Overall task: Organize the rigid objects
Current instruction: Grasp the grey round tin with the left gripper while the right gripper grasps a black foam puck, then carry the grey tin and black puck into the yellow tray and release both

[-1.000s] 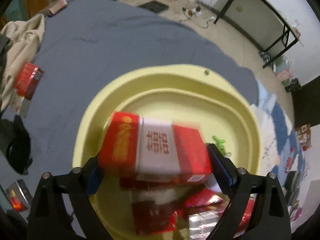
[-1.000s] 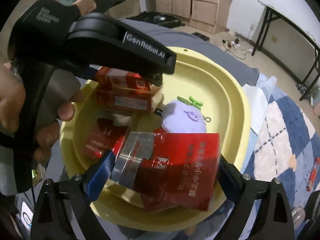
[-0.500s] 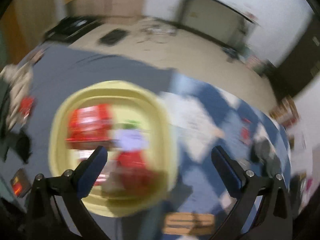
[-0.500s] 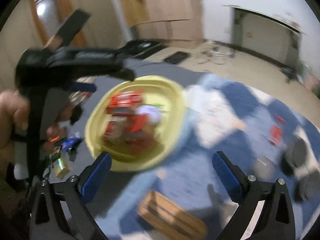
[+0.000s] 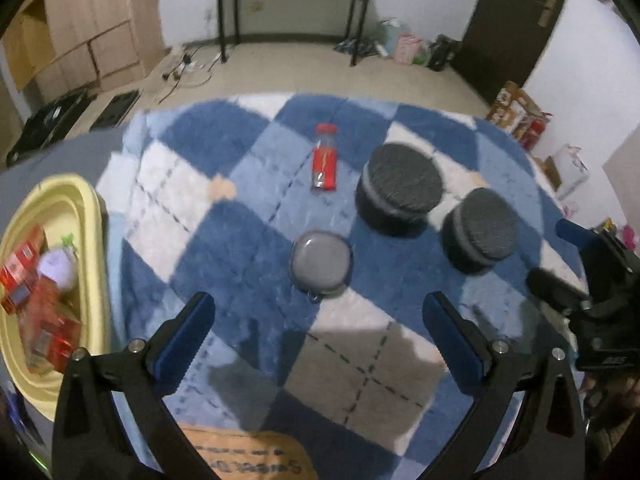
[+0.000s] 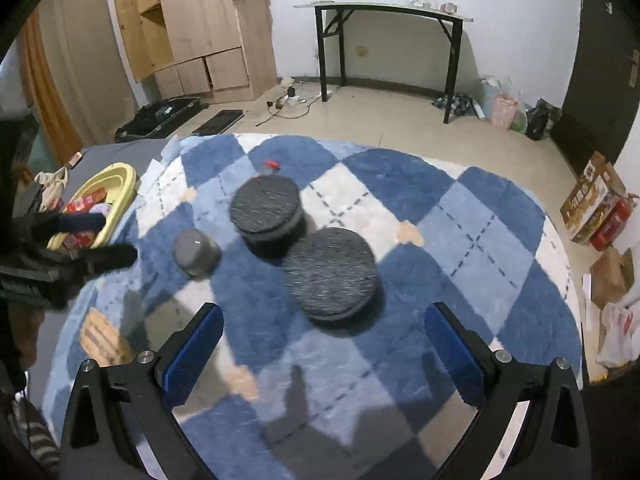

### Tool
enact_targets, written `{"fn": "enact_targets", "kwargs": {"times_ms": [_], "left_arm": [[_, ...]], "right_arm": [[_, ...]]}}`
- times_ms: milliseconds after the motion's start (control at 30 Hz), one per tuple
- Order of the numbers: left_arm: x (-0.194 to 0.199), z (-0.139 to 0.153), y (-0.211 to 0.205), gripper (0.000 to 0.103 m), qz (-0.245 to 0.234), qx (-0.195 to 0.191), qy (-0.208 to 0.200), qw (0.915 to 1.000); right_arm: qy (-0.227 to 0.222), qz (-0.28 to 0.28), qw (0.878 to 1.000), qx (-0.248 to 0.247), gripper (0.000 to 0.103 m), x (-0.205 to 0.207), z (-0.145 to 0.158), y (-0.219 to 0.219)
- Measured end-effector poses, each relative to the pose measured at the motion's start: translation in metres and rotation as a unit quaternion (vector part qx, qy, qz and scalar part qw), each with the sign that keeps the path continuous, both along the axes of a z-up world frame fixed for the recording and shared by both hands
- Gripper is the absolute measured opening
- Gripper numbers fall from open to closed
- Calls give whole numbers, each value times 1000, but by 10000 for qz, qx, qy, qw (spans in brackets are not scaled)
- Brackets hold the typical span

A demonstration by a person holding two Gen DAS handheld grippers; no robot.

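The left gripper (image 5: 318, 322) has its blue-padded fingers (image 5: 182, 338) spread wide with nothing between them, hanging above a blue and white checked rug (image 5: 248, 240). The right gripper (image 6: 324, 338) is likewise wide open and empty, its fingers (image 6: 456, 356) poised over the same rug (image 6: 460, 220); its dark body also shows at the right edge of the left wrist view. At the far left of the left wrist view sits a yellow basin (image 5: 90, 248), which holds several red boxes (image 5: 24, 268) and a small purple plush toy (image 5: 58, 268); the right wrist view shows the same basin (image 6: 120, 184) on a grey sheet beside the rug's left edge. On the rug, just ahead of the left gripper, lies a small round grey tin (image 5: 321, 264) with a shiny lid. Beyond it stand two dark round containers with felt-like tops (image 5: 400, 188) (image 5: 480, 234), close beside each other but whether they touch cannot be told. A red-capped bottle with a red label (image 5: 325, 158) lies on its side just left of the farther container. In the right wrist view the nearer dark container (image 6: 330, 272) is directly ahead of the open fingers. A flat piece of cardboard (image 5: 248, 456) lies at the rug's near edge.
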State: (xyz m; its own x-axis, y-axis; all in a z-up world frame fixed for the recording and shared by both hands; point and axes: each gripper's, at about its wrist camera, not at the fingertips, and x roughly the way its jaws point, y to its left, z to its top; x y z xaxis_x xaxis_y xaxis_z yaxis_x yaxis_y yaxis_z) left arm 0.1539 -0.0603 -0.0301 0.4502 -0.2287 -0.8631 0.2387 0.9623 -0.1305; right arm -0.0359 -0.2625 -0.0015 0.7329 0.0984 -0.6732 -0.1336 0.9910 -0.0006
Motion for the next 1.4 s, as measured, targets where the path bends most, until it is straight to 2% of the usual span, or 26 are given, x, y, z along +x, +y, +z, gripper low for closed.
{"fn": "enact_targets", "kwargs": {"times_ms": [133,200,367,467,533,600,667,700,767,933,1200,1333,1400], "left_arm": [[11,-24,-4,103,93,-172,127,9997],[17,-32,-7,103,61,-122,135,9998],[34,-53,-14,103,35,72,162,9998],[39,-62,-13,102,76,-75,164,9998],[38,-62,-12,97,199,-129,36,9997],[36,-62,-12,84,281,-102,-66,9995],[32,-60,-10,72,351,-85,-133,9993],[30,-59,-8,62,361,-127,-145,9992],[27,-55,-6,50,370,-197,-144,9990],[22,-49,-2,50,482,-250,10,9985],[-2,-17,28,50,490,-200,-105,9985],[-15,12,66,50,668,-139,-334,9971],[-19,26,94,50,795,-92,-423,9959]], "right_arm": [[96,12,9995,294,103,15,-9,-18],[151,62,9989,431,103,28,-19,-21],[166,275,9983,486,103,44,-33,-16],[276,111,9983,507,103,54,-44,-21],[367,68,9984,421,103,61,-52,-23],[406,86,9989,238,102,68,-60,-22],[391,130,9991,49,93,72,-64,-21],[423,62,9990,-92,79,75,-68,-21],[426,76,9990,55,69,76,-65,-24],[249,-86,9991,321,68,73,-52,-30],[87,-120,9989,451,68,54,-37,-32],[-41,58,9988,478,67,44,-22,-18],[-362,291,9983,350,67,33,-8,-1]]}}
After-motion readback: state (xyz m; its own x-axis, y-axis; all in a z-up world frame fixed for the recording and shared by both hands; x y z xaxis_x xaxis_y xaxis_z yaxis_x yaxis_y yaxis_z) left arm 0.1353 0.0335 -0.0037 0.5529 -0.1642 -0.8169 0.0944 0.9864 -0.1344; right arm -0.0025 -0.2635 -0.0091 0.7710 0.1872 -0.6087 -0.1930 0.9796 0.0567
